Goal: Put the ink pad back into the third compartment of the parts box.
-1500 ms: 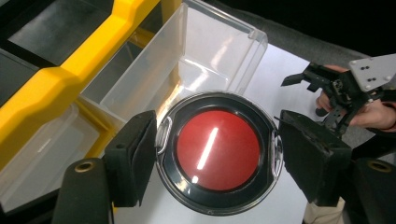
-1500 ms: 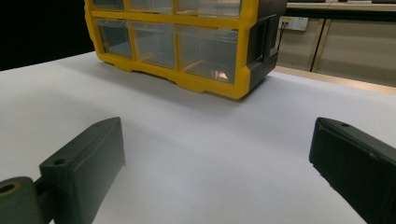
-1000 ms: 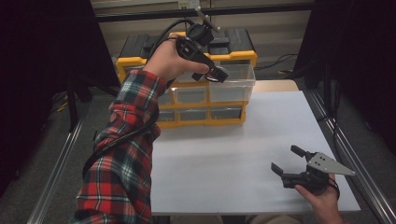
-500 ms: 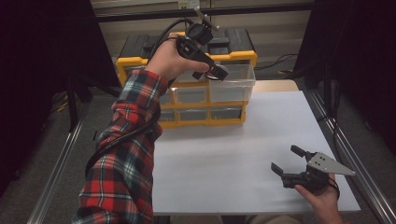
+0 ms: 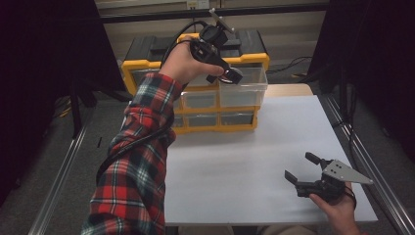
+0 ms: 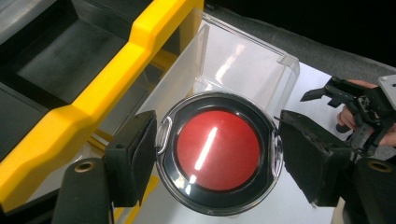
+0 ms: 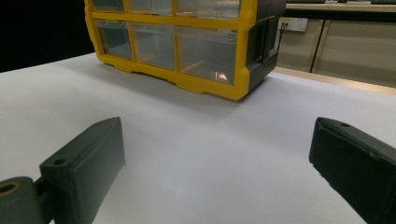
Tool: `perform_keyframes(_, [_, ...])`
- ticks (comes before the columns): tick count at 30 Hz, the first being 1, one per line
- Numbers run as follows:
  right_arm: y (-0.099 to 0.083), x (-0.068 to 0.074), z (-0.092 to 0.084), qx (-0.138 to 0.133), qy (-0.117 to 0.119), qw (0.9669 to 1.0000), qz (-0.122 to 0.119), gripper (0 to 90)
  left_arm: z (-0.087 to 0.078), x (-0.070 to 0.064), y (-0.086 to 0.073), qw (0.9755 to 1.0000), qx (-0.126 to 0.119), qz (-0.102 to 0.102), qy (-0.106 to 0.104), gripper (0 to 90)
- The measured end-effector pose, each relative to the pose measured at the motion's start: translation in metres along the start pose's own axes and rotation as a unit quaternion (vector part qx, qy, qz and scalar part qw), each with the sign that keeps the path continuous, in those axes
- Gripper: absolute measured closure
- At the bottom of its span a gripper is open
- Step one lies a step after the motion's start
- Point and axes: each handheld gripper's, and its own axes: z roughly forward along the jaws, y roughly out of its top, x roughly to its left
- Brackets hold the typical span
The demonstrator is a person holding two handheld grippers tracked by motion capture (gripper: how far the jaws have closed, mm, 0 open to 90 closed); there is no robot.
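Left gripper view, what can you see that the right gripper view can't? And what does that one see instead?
The left gripper view shows the left claw holding a round red-and-black case over a pulled-out clear drawer, with the right claw far off. The right gripper view shows its open claw low over the table, closed front drawers and a wall socket. Both show the yellow cabinet and the white table.

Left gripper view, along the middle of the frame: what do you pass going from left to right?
Yellow frame of the drawer cabinet → the gripper's own left pad → round black-rimmed case with a red disc → its right pad → farther off, the right gripper.
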Motion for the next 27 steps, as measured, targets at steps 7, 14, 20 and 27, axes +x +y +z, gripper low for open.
perform_keyframes(7, [0.0, 0.0, 0.0, -0.001, 0.001, 1.0, 0.0, 3.0, 0.002, 0.003, -0.001, 0.9999, -0.01, -0.005, 0.005, 30.1])
perform_keyframes(14, [0.0, 0.0, 0.0, 0.001, 0.002, 1.0, -0.002, 3.0, 0.006, 0.003, 0.0, 0.9999, -0.011, -0.001, 0.004, 30.1])
perform_keyframes(20, [0.0, 0.0, 0.0, 0.002, 0.003, 1.0, -0.001, 3.0, 0.009, 0.003, 0.003, 0.9999, -0.012, 0.004, 0.005, 30.1])
perform_keyframes(27, [0.0, -0.001, 0.0, -0.001, 0.002, 1.0, -0.001, 3.0, 0.011, 0.003, 0.005, 0.9999, -0.015, 0.001, 0.004, 30.1])
